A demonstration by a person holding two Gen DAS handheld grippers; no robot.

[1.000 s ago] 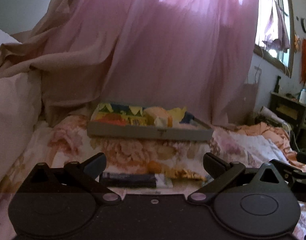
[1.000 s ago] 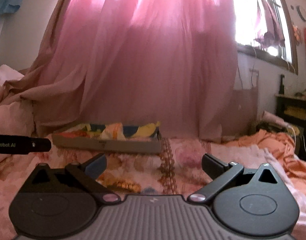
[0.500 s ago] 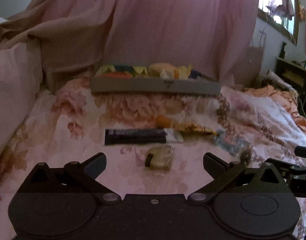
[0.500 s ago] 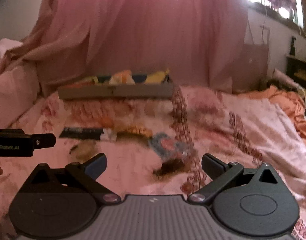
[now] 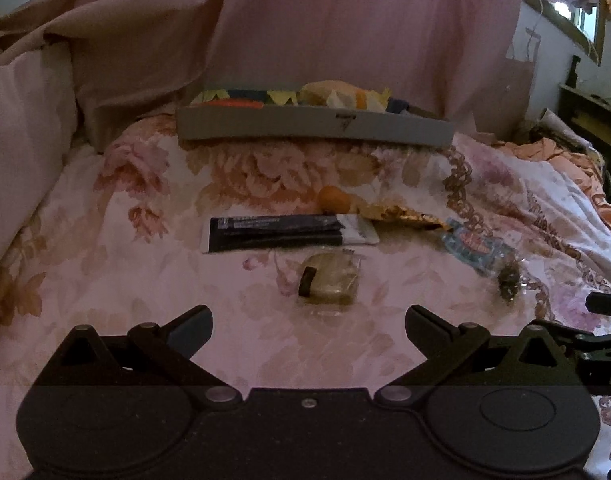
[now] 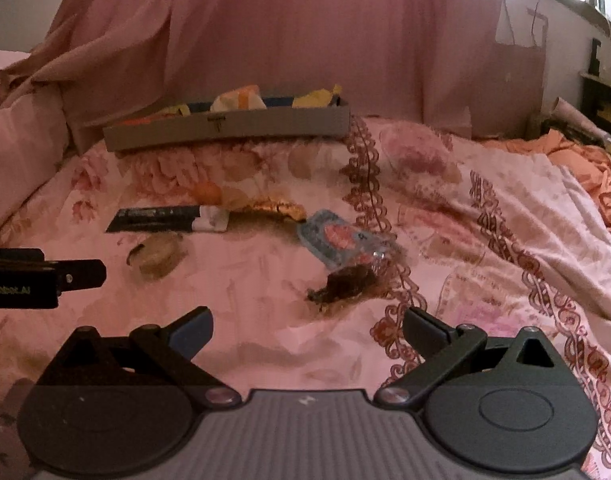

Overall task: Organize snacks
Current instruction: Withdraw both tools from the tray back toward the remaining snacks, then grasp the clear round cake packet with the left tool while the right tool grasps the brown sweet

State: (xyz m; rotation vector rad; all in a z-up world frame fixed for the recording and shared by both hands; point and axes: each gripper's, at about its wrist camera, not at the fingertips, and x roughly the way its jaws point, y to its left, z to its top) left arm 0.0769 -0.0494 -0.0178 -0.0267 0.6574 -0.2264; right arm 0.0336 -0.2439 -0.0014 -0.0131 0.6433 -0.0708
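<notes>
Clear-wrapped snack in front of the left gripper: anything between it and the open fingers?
Nothing visible. Only bare floral bedspread lies between the left gripper and the clear-wrapped snack; the black bar lies beyond it.

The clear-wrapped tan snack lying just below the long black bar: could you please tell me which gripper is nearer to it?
Left. The left gripper sits directly before the clear-wrapped tan snack; the right gripper is off to its right.

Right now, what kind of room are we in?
Most likely a bedroom. The snacks lie on a floral bedspread, with a pale pillow at the left edge and a pink curtain hanging behind. A grey tray of snacks sits on the bed, not on a table.
</notes>
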